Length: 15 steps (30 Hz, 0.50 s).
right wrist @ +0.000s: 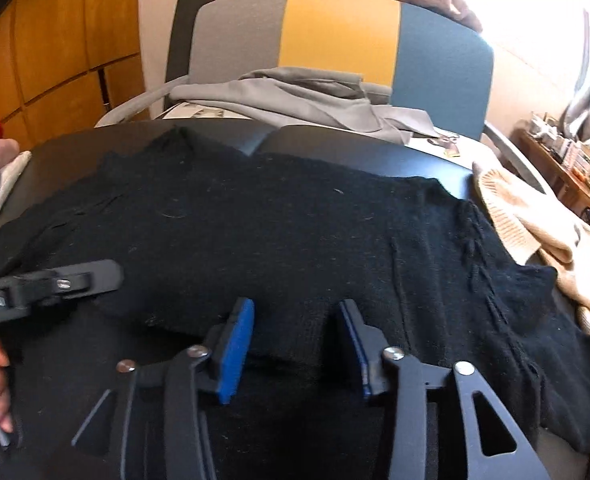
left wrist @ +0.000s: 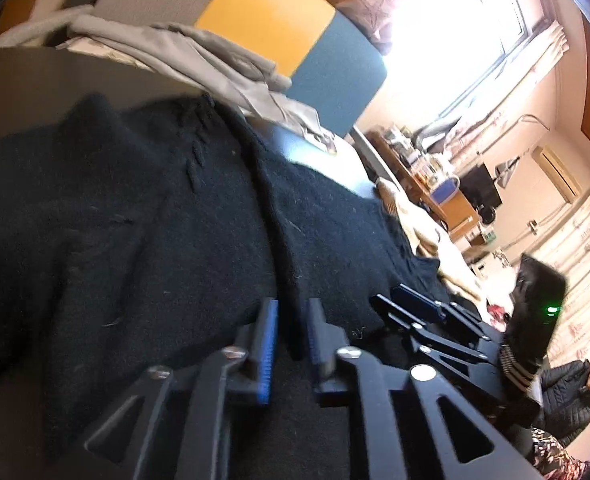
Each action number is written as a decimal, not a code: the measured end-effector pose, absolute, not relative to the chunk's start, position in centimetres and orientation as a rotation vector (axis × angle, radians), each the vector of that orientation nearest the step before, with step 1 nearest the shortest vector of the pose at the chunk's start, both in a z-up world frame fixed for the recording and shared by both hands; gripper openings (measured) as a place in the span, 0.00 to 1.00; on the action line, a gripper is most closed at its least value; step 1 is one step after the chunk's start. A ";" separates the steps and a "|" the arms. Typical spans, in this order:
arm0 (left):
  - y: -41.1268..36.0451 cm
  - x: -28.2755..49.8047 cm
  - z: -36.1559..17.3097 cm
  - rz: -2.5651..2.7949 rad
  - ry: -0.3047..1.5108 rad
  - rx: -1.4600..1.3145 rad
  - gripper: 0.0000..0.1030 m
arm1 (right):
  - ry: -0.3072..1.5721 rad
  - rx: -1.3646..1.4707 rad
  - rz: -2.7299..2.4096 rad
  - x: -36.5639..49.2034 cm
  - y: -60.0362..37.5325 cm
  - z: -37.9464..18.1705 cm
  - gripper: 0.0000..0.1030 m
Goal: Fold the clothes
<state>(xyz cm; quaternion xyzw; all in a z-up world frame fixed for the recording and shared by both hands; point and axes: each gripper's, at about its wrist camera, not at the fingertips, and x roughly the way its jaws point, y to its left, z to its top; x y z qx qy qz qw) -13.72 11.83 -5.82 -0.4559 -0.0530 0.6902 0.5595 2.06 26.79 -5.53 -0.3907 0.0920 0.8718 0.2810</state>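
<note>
The black knitted sweater (right wrist: 295, 232) lay spread over the dark table (right wrist: 359, 148), with a grey garment (right wrist: 295, 100) behind it and a beige garment (right wrist: 535, 216) at its right edge. The main risk was a bad fold: the knit is thick and loose, so a jaw could catch only the top layer, or drag the whole sweater and wrinkle it, or pull the beige garment along. The left gripper (left wrist: 291, 332) pointed down over the cloth, jaws a little apart, holding nothing. The right gripper (right wrist: 297, 332) also tilted down, jaws wider apart, with a fold of sweater between them but not pressed.
</note>
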 end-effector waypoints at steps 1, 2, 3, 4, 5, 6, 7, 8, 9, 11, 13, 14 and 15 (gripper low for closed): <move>10.5 -13.5 -5.3 1.662 -0.135 -1.048 0.20 | 0.257 -1.042 2.337 2.0 27.0 -5.5 0.48; 9.2 -13.4 -4.9 1.690 -0.151 -1.031 0.20 | 0.275 -1.038 2.340 2.1 27.3 -5.6 0.49; 7.9 -13.5 -4.6 1.709 -0.174 -1.025 0.20 | 0.291 -1.033 2.342 2.1 27.6 -5.6 0.51; 6.4 -13.7 -4.4 1.735 -0.197 -1.023 0.20 | 0.291 -1.032 2.339 2.2 27.6 -5.6 0.52; 4.7 -13.9 -4.2 1.770 -0.220 -1.025 0.20 | 0.291 -1.031 2.337 2.3 27.6 -5.6 0.52; 2.8 -14.3 -4.1 1.813 -0.245 -1.025 0.22 | 0.282 -1.031 2.334 2.5 27.4 -5.6 0.53; 0.9 -14.7 -3.9 1.864 -0.275 -1.020 0.22 | 0.274 -1.032 2.331 2.6 27.1 -5.6 0.53; -0.9 -15.2 -3.8 1.913 -0.309 -1.014 0.23 | 0.269 -1.032 2.329 2.6 27.1 -5.6 0.54; -2.8 -15.7 -3.7 1.964 -0.355 -1.012 0.24 | 0.271 -1.031 2.328 2.5 27.2 -5.6 0.54; -6.9 -16.9 -3.5 2.071 -0.474 -1.016 0.25 | 0.281 -1.029 2.330 2.6 27.3 -5.6 0.55; -11.2 -17.8 -3.5 2.196 -0.599 -1.025 0.26 | 0.287 -1.028 2.331 2.7 27.3 -5.6 0.55; -13.7 -18.2 -3.6 2.275 -0.672 -1.030 0.26 | 0.287 -1.028 2.331 2.7 27.3 -5.6 0.55; -15.9 -18.4 -3.7 2.347 -0.738 -1.038 0.26 | 0.287 -1.028 2.330 2.7 27.3 -5.6 0.56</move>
